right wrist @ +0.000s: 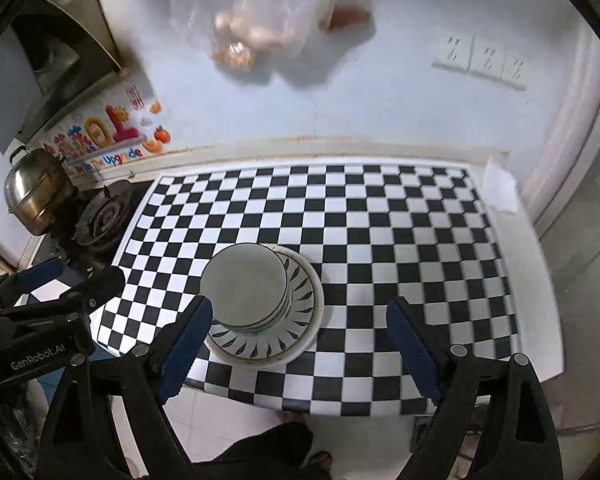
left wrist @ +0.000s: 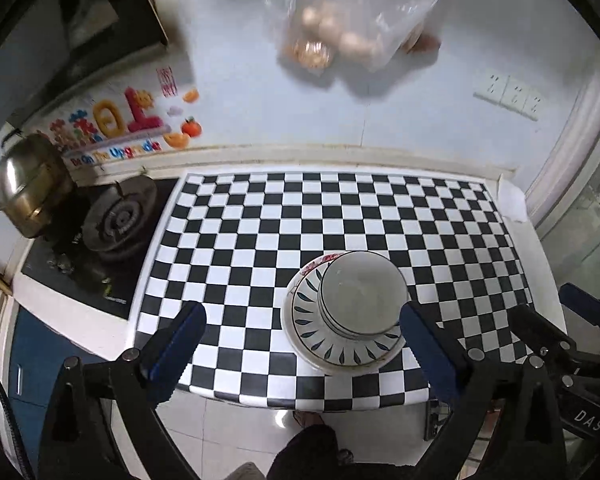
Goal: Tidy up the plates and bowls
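A stack of dishes stands near the front edge of the checkered table (left wrist: 260,216). White bowls (left wrist: 362,292) sit nested on a plate with a blue leaf pattern (left wrist: 312,328), which rests on a larger white plate with a red-marked rim. The same bowls (right wrist: 244,284) and leaf plate (right wrist: 296,312) show in the right wrist view. My left gripper (left wrist: 300,344) is open and empty, held above the table's front edge left of the stack. My right gripper (right wrist: 300,336) is open and empty, just right of the stack; it also shows in the left wrist view (left wrist: 556,320).
A gas stove burner (left wrist: 120,216) and a steel pot (left wrist: 28,184) are at the left of the table. A plastic bag of eggs (left wrist: 340,32) hangs on the wall behind. Wall sockets (left wrist: 508,96) are at the right. The table's front edge (right wrist: 300,404) drops to tiled floor.
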Available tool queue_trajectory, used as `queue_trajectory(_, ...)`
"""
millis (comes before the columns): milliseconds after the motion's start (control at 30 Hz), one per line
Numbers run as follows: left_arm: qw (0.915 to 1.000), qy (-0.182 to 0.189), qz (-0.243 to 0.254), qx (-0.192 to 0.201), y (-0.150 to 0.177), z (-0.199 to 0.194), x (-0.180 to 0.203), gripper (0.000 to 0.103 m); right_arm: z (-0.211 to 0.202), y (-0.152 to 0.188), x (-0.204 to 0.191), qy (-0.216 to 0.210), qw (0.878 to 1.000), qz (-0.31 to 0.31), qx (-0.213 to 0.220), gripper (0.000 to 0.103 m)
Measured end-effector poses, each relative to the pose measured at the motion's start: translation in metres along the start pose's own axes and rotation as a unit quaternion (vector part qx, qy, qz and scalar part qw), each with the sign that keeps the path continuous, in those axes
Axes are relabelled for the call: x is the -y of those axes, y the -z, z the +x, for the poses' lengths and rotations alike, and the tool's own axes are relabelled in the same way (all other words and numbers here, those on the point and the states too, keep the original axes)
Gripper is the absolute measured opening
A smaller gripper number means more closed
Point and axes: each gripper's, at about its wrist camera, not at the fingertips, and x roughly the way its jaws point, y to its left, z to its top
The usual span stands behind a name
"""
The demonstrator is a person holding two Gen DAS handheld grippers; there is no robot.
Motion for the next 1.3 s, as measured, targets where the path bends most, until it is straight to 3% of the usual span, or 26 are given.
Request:
queue_trajectory(167,0.9992,-0.019,0.008,0.033,0.024,-0.057,0.002,0.099,-0.063,0.022,-0.004,0.017,0.999,-0.007,0.029,0.093)
queue_trajectory(633,0.9971,-0.017,0.002,0.075,0.104,-0.172,-0.004,0.099,-0.215,0.113,-0.035,0.021,0.995,-0.021,0.090,0.094)
queue_trajectory(933,0.9957,-0.020,-0.002,0.091,0.131,-0.202,-0.012,0.099,-0.259,0.150,-0.052,0.029,0.993,-0.031,0.112,0.094)
queue_trajectory(1300,0.9938,-0.026,-0.006,0.108,0.139,-0.215,-0.022,0.099,-0.270,0.153,-0.059,0.040,0.990,-0.027,0.130,0.094)
